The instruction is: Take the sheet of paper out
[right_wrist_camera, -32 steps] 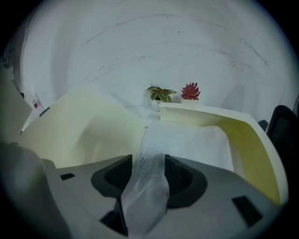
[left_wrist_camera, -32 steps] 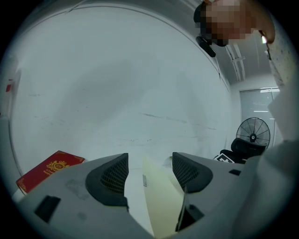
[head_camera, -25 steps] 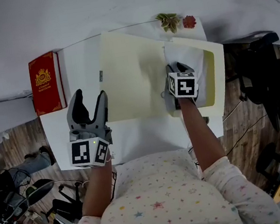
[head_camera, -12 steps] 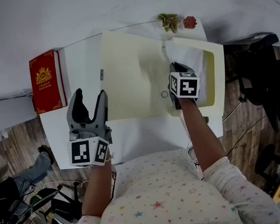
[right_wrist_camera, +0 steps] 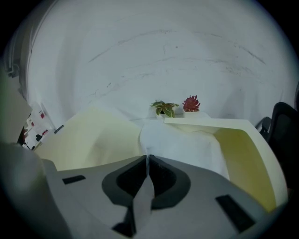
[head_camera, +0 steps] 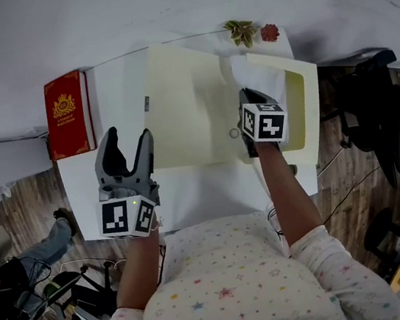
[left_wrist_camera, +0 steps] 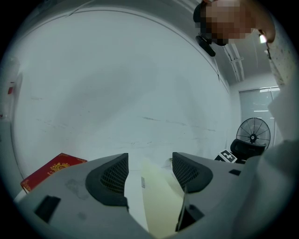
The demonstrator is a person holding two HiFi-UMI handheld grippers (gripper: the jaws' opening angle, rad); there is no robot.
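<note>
Pinching sheet of paper (right_wrist_camera: 183, 142): right tool (right_wrist_camera: 147, 159)

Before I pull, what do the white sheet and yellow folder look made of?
The white sheet looks like thin matte paper: it buckles where the right gripper pinches it. The yellow folder looks like stiffer matte card, its panels staying flat; possibly plastic.

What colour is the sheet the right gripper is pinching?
White sheet of paper, against the pale yellow folder; clearest in the right gripper view.
</note>
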